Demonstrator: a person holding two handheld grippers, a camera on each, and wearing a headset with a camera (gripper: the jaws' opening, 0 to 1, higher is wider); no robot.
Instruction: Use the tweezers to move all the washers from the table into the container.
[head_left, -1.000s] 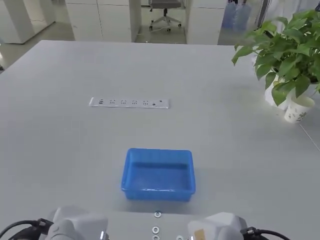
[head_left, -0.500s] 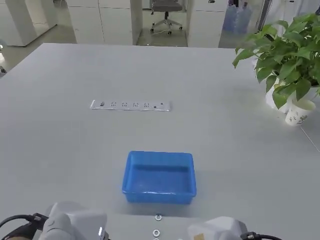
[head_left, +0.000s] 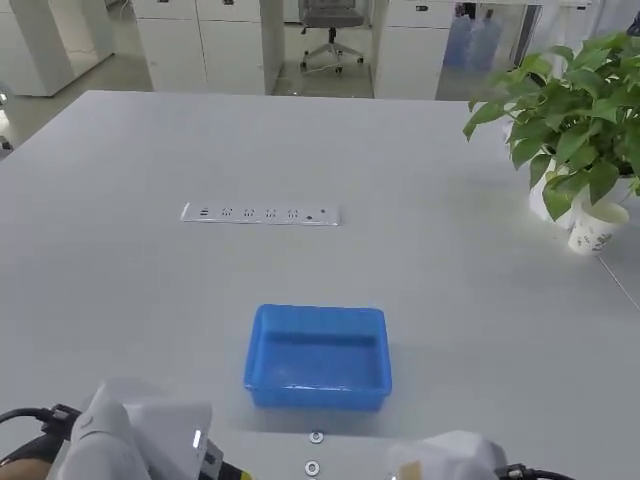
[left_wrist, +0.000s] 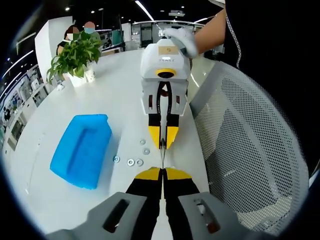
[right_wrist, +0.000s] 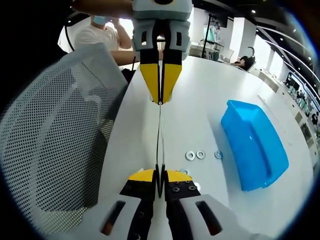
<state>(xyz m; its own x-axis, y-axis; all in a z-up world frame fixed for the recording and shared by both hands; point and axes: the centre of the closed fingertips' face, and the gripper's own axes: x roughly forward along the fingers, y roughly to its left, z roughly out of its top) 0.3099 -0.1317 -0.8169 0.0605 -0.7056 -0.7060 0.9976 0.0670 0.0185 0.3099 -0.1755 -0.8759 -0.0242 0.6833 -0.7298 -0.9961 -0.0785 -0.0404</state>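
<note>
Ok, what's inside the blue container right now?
It looks empty: the floor of the blue container shows bare in the head view, though its near wall hides a strip of it. The washers lie on the table in front.

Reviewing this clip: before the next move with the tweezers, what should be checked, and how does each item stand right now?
1. Grip on the tweezers: ok. They span between the left gripper and the right gripper, each with its jaws closed on one end.
2. One gripper alone holding them, ready to pick: not ok. Both hold them.
3. Location of the washers: ok. Several lie loose on the table near the container.
4. State of the container: ok. It is upright and open, with no washer visible inside.
5. Which tweezer end is the picking tip: cannot tell.
6. Path from washers to container: ok. Nothing lies between them.
</note>
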